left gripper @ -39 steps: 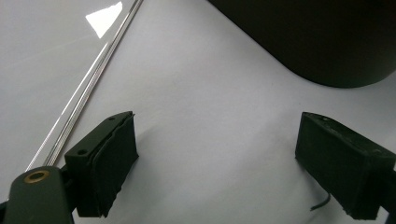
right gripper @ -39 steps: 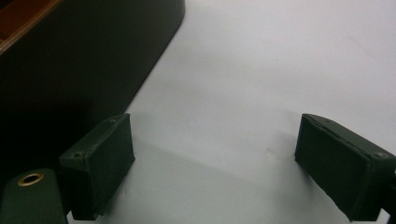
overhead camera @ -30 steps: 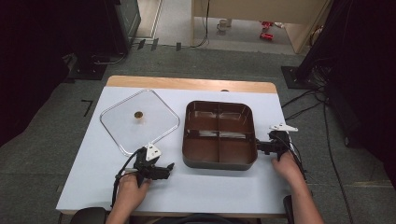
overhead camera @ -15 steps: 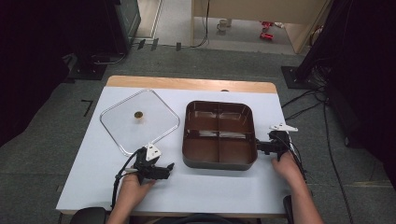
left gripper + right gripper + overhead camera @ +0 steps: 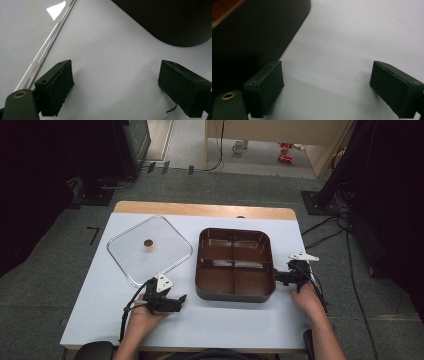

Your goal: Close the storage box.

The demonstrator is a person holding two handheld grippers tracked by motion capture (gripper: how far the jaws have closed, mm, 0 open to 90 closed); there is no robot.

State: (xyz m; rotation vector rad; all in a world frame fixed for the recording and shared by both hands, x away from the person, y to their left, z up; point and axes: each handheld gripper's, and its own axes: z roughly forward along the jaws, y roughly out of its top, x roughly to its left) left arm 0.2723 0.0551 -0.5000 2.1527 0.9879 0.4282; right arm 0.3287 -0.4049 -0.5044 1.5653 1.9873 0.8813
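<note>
A dark brown tray (image 5: 235, 292) with four compartments sits on the white table, right of centre. A clear square lid (image 5: 165, 247) with a small brown knob (image 5: 148, 243) lies flat to its left. My left gripper (image 5: 181, 301) rests low on the table near the tray's front left corner, jaws wide apart over bare table (image 5: 115, 82); the tray's dark corner (image 5: 175, 25) and the lid's edge (image 5: 50, 42) lie ahead of it. My right gripper (image 5: 276, 277) sits by the tray's right wall, open, with the tray's wall (image 5: 257, 32) beside its left jaw.
The white table top (image 5: 240, 320) has free room along its front edge. A wooden strip (image 5: 200, 210) runs along the far edge. Cables (image 5: 325, 235) lie on the grey floor to the right, and dark equipment stands behind.
</note>
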